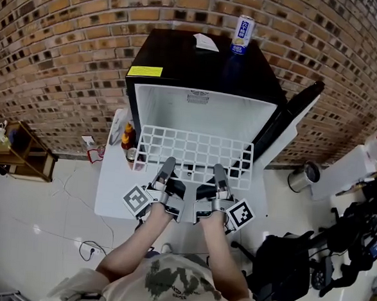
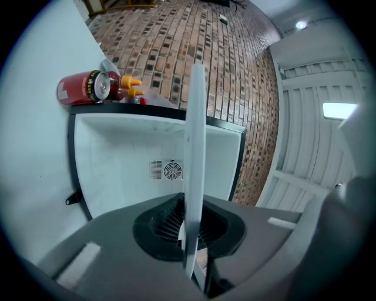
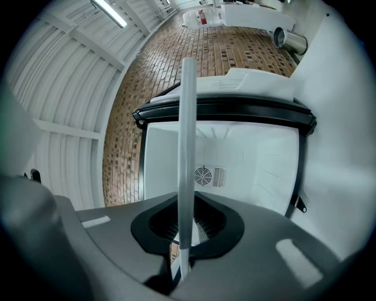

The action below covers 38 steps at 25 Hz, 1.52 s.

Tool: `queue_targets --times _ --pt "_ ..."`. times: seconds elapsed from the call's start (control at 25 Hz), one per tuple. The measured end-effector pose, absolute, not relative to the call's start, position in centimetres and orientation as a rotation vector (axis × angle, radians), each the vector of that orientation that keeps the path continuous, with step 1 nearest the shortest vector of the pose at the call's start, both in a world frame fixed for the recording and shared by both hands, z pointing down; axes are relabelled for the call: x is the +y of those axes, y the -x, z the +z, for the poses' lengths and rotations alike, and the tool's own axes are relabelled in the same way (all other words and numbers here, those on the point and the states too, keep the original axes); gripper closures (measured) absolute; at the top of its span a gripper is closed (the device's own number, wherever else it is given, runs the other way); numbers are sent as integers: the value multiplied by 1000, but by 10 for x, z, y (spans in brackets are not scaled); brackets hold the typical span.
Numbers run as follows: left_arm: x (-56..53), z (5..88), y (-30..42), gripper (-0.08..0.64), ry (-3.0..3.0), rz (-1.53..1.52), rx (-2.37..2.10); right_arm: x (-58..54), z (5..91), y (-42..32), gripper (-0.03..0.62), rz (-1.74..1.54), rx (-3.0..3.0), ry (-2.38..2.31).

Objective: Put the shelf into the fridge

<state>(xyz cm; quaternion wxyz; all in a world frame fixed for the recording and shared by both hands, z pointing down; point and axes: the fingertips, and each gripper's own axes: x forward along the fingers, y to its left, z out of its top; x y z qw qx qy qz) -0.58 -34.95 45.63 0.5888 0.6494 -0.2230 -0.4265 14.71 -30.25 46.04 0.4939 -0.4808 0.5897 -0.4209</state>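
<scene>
A white wire-grid shelf [image 1: 195, 152] is held level in front of the open black mini fridge [image 1: 207, 71], its far edge at the mouth of the white cavity [image 1: 201, 112]. My left gripper [image 1: 168, 166] is shut on the shelf's near edge at the left, and my right gripper [image 1: 219, 174] is shut on it at the right. In the left gripper view the shelf [image 2: 194, 159] shows edge-on between the jaws, with the fridge's back wall and fan vent [image 2: 167, 170] behind. The right gripper view shows the shelf [image 3: 187, 159] edge-on too, before the vent [image 3: 209, 176].
The fridge door [image 1: 293, 125] stands open to the right. A drink can [image 1: 242, 34] and a paper [image 1: 206, 42] sit on top of the fridge. Bottles and a can [image 1: 130, 142] stand on a white surface at the left. A black chair [image 1: 290, 263] is at lower right.
</scene>
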Motion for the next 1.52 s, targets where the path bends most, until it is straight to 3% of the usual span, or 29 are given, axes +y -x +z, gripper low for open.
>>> queue_targets --times 1.52 --pt "-372 446 -3 552 -1537 -1045 -603 -335 456 -159 566 -1096 1441 1067"
